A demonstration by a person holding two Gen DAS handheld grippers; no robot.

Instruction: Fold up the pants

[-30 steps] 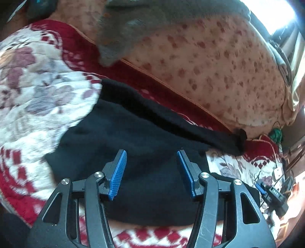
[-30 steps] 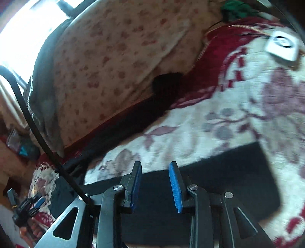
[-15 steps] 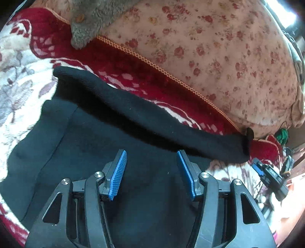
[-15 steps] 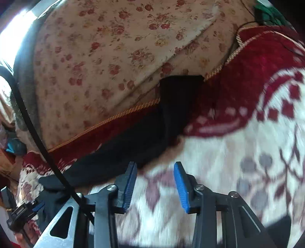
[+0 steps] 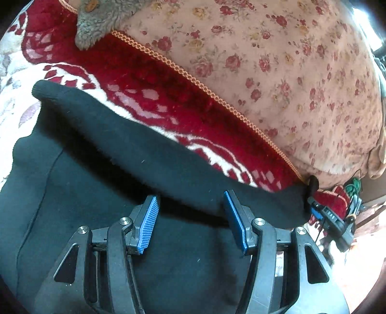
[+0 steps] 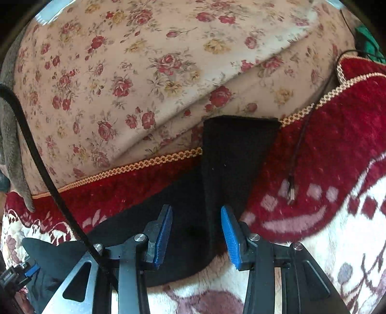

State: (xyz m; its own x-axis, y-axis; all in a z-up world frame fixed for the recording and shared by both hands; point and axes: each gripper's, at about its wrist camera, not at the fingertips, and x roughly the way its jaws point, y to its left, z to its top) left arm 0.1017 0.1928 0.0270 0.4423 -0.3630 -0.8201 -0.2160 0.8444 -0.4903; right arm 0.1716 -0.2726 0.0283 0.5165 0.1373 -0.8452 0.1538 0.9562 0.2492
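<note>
Black pants [image 5: 101,183] lie spread on a red and white floral blanket [image 5: 149,96]. One leg [image 5: 193,169] stretches right along the blanket's far edge. My left gripper [image 5: 190,217] is open, low over the pants where that leg joins the body. In the right wrist view the leg's cuff end [image 6: 231,154] lies bent up against a flowered cushion [image 6: 135,72]. My right gripper [image 6: 196,231] is open, its blue pads either side of the leg just short of the cuff, holding nothing.
The flowered cushion [image 5: 277,60] rises behind the blanket. A grey fleece cloth [image 5: 96,21] hangs over it at top left. A thin black cable with a metal plug [image 6: 292,190] lies on the blanket right of the cuff. The right gripper [image 5: 333,219] shows at the leg's end.
Both grippers have moved forward and lower toward the far leg. The right one left the near leg, crossed the blanket and opened wider by the cuff. The left stayed open.
</note>
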